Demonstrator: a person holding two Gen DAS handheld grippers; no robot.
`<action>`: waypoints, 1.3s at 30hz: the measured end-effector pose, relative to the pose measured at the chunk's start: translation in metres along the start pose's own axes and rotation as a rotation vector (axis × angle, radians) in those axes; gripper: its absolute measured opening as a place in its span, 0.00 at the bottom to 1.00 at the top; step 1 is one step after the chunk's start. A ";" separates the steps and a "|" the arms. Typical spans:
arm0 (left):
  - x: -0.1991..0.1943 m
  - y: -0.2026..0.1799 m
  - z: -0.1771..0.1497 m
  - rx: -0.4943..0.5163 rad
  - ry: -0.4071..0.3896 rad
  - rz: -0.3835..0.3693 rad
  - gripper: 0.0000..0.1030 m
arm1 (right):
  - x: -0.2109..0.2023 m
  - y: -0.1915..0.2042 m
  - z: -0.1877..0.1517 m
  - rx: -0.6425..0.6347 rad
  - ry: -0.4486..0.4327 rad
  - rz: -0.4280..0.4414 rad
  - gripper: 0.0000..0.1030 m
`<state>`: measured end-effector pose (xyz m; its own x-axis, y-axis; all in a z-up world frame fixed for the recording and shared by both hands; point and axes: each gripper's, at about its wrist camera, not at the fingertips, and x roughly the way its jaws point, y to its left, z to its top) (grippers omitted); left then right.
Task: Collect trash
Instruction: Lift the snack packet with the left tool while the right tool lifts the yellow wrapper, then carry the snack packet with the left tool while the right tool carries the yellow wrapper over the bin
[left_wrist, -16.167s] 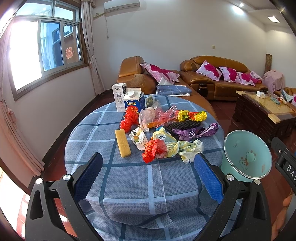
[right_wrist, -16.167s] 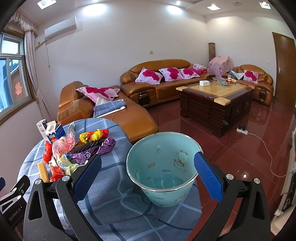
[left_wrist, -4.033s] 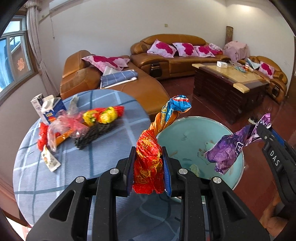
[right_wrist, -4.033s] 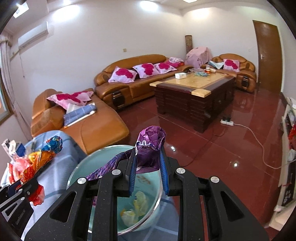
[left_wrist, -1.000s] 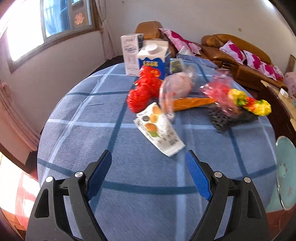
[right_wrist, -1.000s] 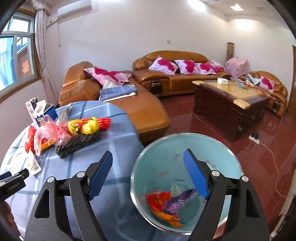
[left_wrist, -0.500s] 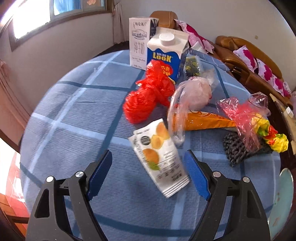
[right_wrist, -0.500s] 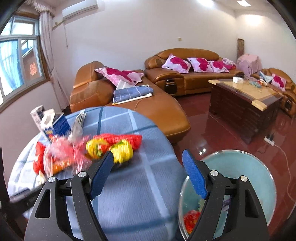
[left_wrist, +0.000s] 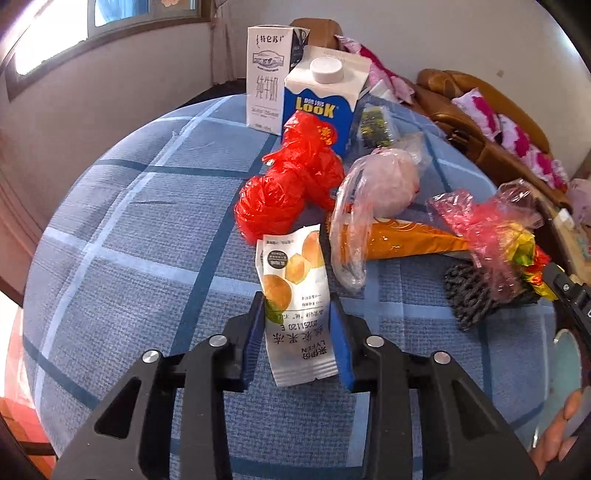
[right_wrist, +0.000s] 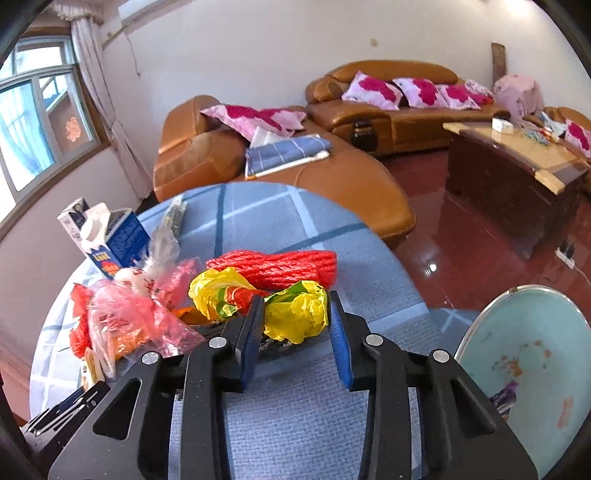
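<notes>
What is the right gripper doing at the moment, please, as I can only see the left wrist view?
Observer: The right gripper has its jaws on either side of a crumpled yellow wrapper; I cannot tell whether they are pinching it.
Operator: Thank you. Is anything in the bin?
Observer: Yes, the pale green bin holds a purple wrapper low down inside.
Operator: What lies behind the yellow wrapper?
Observer: A coil of red rope lies on the tablecloth just beyond it.
</notes>
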<state>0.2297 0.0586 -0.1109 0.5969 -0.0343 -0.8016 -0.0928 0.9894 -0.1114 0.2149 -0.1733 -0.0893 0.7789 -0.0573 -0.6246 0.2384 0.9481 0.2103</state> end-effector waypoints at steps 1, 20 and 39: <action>-0.002 0.001 -0.001 0.004 -0.005 -0.003 0.31 | -0.004 0.001 -0.001 -0.010 -0.009 -0.001 0.33; -0.083 0.027 -0.027 0.017 -0.174 -0.026 0.31 | -0.117 -0.008 -0.035 -0.067 -0.205 0.006 0.33; -0.136 -0.032 -0.060 0.174 -0.239 -0.084 0.31 | -0.169 -0.055 -0.064 -0.042 -0.262 -0.078 0.33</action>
<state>0.1035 0.0234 -0.0338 0.7689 -0.1038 -0.6309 0.0909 0.9945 -0.0528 0.0333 -0.1954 -0.0429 0.8837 -0.2047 -0.4210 0.2841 0.9493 0.1346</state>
